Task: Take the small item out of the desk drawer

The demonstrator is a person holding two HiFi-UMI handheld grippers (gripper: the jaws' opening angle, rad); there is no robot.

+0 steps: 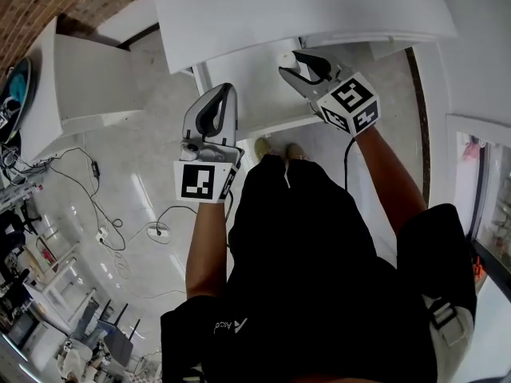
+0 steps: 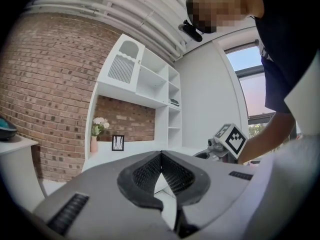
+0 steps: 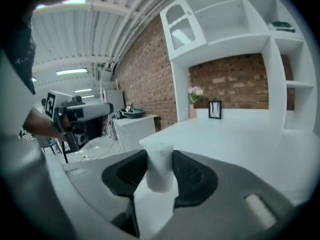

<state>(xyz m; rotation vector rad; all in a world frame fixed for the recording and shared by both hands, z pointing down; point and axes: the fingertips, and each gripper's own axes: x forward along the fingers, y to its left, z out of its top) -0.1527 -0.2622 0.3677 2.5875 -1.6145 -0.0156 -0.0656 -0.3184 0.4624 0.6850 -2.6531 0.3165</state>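
Note:
My right gripper (image 3: 160, 159) is shut on a small white cylinder (image 3: 160, 171), which stands upright between the dark pads, above the white desk top (image 3: 240, 139). In the head view that gripper (image 1: 294, 61) hangs over the open white drawer (image 1: 251, 94) under the desk top (image 1: 303, 6). My left gripper (image 1: 222, 94) sits at the drawer's left front, pointing away from me. Its pads (image 2: 150, 171) meet at the tips with nothing between them, so it is shut and empty. The right gripper's marker cube (image 2: 231, 139) shows in the left gripper view.
A white side cabinet (image 1: 80, 86) stands left of the desk, with cables and a power strip (image 1: 104, 234) on the glossy floor. A vase of flowers (image 3: 194, 101) and a small frame (image 3: 215, 109) sit at the desk's back under white shelves (image 3: 235, 19). My feet (image 1: 275, 148) are below the drawer.

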